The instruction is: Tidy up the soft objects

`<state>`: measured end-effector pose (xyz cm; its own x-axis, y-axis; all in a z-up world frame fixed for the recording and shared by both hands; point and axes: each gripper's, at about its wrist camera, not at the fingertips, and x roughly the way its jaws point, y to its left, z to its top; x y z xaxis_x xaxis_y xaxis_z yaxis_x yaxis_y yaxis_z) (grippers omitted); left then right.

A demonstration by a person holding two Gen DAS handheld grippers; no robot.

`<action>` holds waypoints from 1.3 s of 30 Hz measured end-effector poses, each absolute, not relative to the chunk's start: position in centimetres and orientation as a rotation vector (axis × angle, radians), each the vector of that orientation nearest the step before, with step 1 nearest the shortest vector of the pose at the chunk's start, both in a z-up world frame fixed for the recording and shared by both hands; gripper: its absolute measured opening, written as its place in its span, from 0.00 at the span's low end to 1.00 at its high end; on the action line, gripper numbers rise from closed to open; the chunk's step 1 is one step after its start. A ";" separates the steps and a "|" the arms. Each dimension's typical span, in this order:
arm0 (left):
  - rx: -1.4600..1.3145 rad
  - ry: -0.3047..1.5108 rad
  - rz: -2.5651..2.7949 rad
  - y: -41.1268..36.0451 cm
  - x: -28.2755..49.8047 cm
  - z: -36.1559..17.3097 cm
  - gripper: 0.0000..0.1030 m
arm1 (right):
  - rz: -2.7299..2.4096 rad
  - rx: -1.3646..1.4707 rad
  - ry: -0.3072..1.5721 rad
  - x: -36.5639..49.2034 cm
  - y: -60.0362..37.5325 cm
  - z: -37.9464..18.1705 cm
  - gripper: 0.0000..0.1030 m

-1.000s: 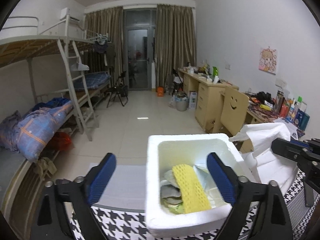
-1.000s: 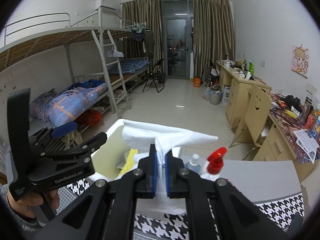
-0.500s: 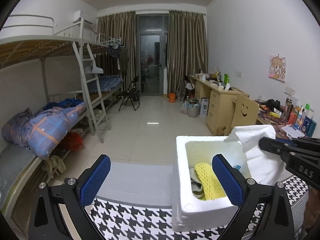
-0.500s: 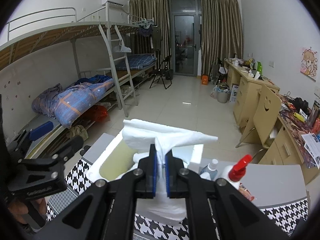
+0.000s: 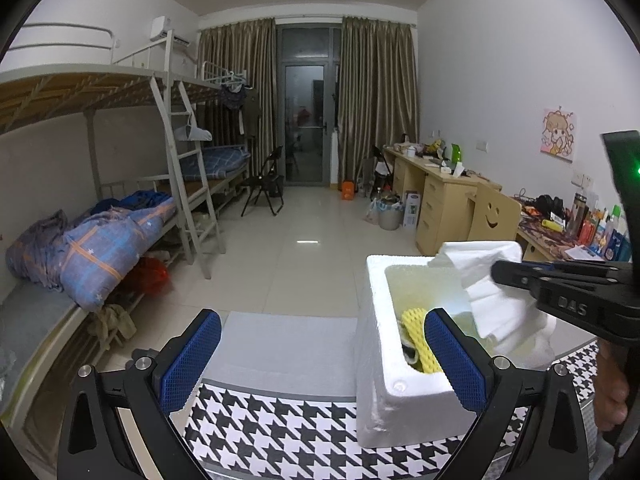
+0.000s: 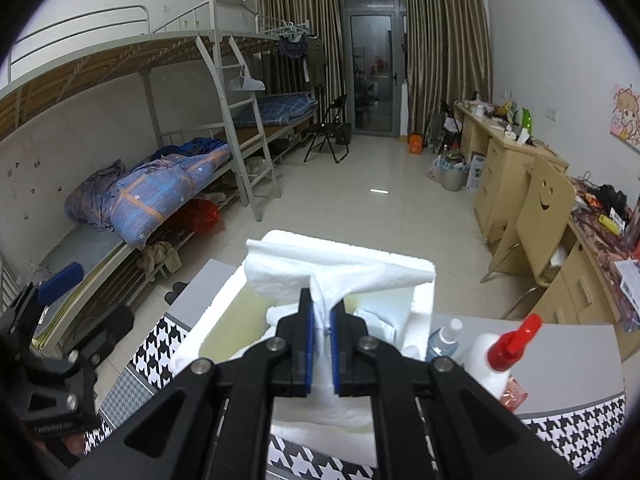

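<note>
A white foam box (image 5: 380, 364) stands on the houndstooth table; it also shows in the right wrist view (image 6: 208, 316). Inside lie a yellow mesh sponge (image 5: 414, 324) and other soft items. My right gripper (image 6: 321, 312) is shut on a white cloth (image 6: 340, 272) and holds it over the box; the cloth also shows in the left wrist view (image 5: 484, 280). My left gripper (image 5: 320, 360) is open and empty, left of the box, its right finger in front of the box's left wall.
A clear spray bottle (image 6: 444, 338) and a white bottle with a red trigger (image 6: 504, 352) stand right of the box. Houndstooth cloth (image 5: 280, 424) covers the table. Bunk beds stand at the left, desks and a chair at the right.
My left gripper has moved left and back, away from the box. My right gripper has carried the white cloth further over the box.
</note>
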<state>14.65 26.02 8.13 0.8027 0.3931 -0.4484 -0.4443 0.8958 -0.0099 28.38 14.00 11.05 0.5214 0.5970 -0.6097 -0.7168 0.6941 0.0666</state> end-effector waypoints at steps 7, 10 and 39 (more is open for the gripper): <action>-0.114 0.436 0.456 25.8 13.5 8.1 0.99 | 0.791 -0.205 0.669 29.2 14.7 10.4 0.09; -0.115 0.438 0.460 26.1 13.6 8.0 0.99 | 0.785 -0.200 0.683 29.6 14.8 9.9 0.09; -0.104 0.398 0.440 23.2 10.2 8.8 0.99 | 0.787 -0.199 0.591 25.2 10.9 12.7 0.81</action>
